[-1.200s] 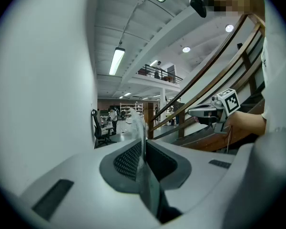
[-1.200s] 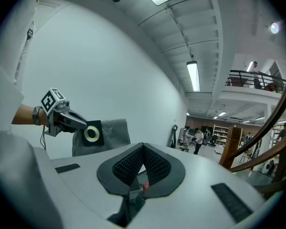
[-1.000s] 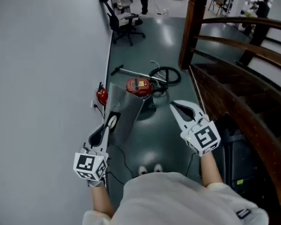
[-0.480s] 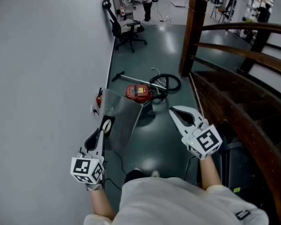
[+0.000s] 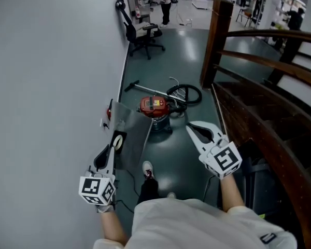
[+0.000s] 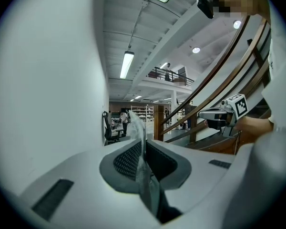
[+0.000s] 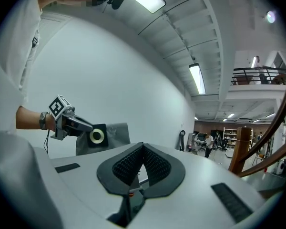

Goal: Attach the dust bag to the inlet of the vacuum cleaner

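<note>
Shoe (image 5: pixel 147 168) stepped forward; one bag (image 5: pixel 130 139), one vacuum (image 5: pixel 154 106).

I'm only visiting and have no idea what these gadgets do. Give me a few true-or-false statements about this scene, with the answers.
1. The left gripper is clamped on the grey dust bag. True.
2. The right gripper grips the black hose. False: its jaws are shut on nothing, and the hose lies on the floor by the vacuum.
3. The dust bag is fitted on the red vacuum cleaner. False: the bag is held apart from it, and the vacuum sits on the floor ahead.
4. A wooden banister runs along the person's right. True.
5. An office chair stands beyond the vacuum. True.
</note>
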Demonstrator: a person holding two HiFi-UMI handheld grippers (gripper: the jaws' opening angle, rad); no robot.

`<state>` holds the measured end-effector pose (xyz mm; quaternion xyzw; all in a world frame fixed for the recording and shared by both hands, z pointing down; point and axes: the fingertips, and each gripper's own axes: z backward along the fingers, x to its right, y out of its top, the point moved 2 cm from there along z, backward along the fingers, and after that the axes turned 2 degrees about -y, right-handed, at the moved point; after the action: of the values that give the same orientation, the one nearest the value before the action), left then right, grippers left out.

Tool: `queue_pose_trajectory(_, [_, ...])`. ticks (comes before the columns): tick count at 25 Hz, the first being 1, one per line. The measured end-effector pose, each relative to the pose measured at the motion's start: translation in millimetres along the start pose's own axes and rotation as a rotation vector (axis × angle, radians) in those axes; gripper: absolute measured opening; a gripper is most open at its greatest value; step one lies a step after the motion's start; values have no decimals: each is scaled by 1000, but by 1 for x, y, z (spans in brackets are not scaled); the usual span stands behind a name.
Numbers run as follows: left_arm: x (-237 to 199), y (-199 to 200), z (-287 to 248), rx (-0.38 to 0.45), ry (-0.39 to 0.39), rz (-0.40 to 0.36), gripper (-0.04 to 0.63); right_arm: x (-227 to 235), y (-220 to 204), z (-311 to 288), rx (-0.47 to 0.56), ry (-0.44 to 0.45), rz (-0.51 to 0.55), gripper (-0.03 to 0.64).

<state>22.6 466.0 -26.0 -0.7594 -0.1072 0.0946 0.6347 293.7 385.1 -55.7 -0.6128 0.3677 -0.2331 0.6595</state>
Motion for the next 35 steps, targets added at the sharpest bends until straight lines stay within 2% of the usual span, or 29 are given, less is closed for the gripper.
queue_pose_trajectory(10, [-45,2,-59,1,-16,1,35,32,-9,-67,5,-1,1,28])
queue_pose_trajectory(18, [-105,9,-112,5,-24,12,35,59,-20,-136,-36,-36,-34,28])
queue_pose_trajectory(23, [-133,13,-144,17,-68,31,35,73,-25,-181,-61,-40,-35,28])
queue_pose_trajectory(35, [-191,7,-206,-43,-118,54,35,85,-43,-277,-124,-2,-51,28])
